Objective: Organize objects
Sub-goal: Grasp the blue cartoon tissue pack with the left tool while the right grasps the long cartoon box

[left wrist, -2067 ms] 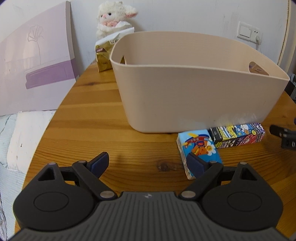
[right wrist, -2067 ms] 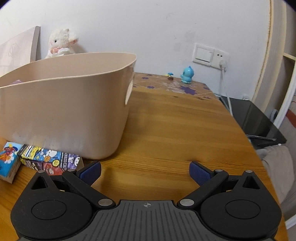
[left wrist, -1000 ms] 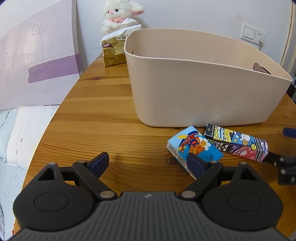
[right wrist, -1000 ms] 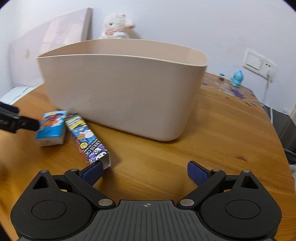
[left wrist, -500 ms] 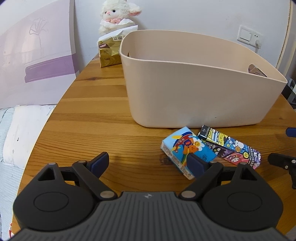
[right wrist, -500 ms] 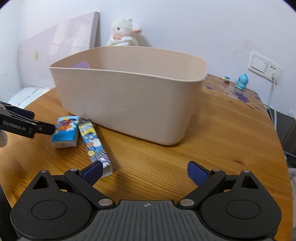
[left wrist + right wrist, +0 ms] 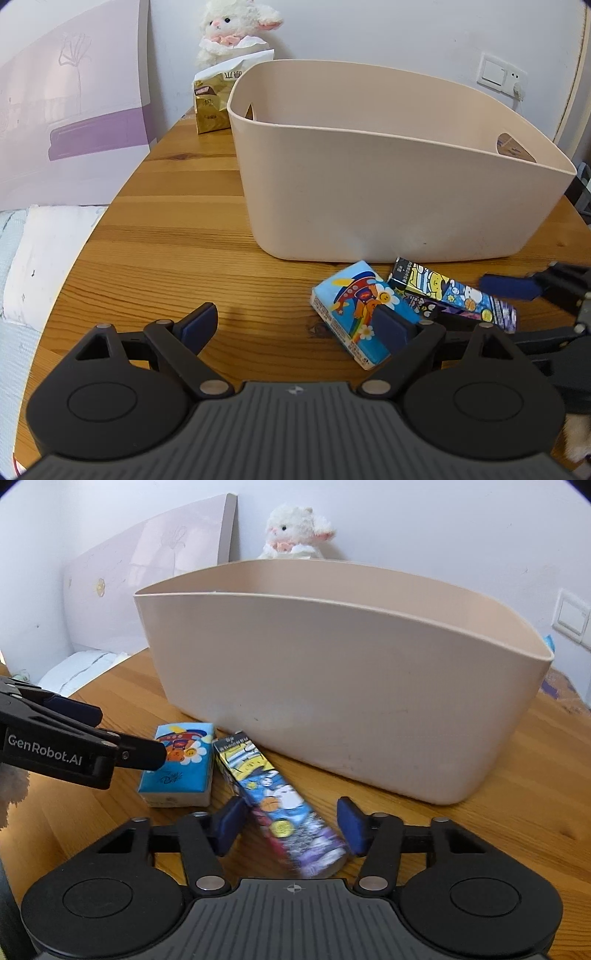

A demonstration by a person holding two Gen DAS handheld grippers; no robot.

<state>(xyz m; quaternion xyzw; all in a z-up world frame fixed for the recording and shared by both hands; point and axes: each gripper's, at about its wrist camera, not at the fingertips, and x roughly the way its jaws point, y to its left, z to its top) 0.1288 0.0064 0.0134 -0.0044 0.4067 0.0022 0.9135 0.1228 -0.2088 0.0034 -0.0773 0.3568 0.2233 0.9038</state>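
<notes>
Right hand-held gripper (image 7: 291, 827) — now astride carton (image 7: 273, 797)

tissue pack (image 7: 351, 310) left of carton (image 7: 452, 297) | both before bin (image 7: 388, 199)

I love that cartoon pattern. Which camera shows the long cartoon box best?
The left wrist view: the long cartoon box is sharp there, though the left gripper hides its near edge. In the right wrist view the box shows full length but blurs between the right gripper's fingers.
</notes>
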